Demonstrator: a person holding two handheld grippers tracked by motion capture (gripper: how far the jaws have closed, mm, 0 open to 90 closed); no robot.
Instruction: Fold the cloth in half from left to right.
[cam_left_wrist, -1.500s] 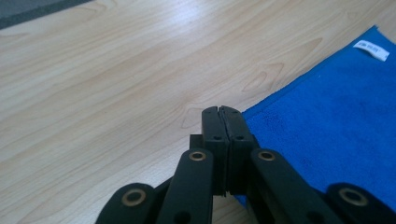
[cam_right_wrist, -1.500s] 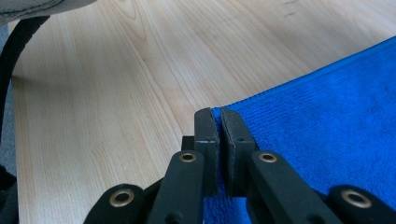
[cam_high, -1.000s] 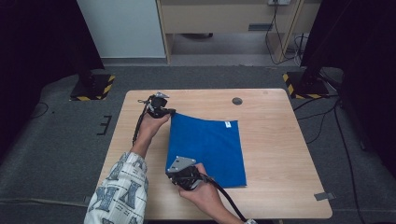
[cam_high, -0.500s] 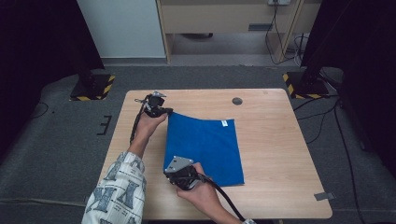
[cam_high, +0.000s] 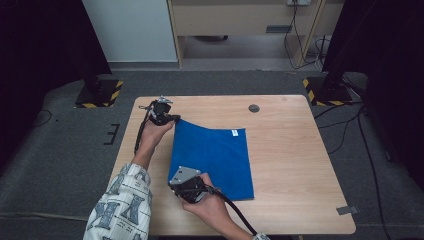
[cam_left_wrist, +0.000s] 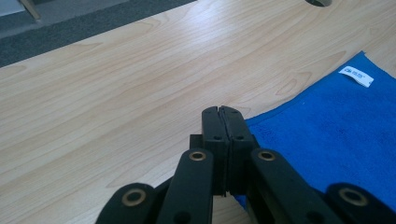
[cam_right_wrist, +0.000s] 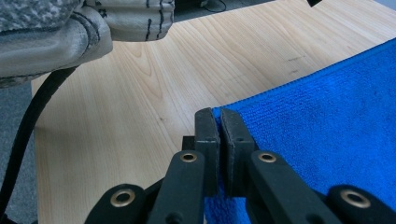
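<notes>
A: Where is the cloth now?

B: The blue cloth (cam_high: 212, 160) lies on the wooden table (cam_high: 290, 165), a little to nine o'clock from the middle. It is spread almost flat, with a small white label (cam_high: 234, 133) on its far edge, near the corner at one o'clock.

A: And what do your two grippers do?

B: Your left gripper (cam_high: 172, 118) is at the far corner of the cloth, at about eleven o'clock. In the left gripper view its jaws are pressed together on that corner. Your right gripper (cam_high: 175, 187) is at the near corner, at about seven o'clock. In the right gripper view its jaws pinch the edge of the cloth between them.

A: Is anything else on the table?

B: A small dark round hole (cam_high: 254, 108) is in the table at twelve o'clock from the cloth, well apart from it. Your patterned sleeve (cam_high: 122, 205) comes in at the near left edge.
</notes>
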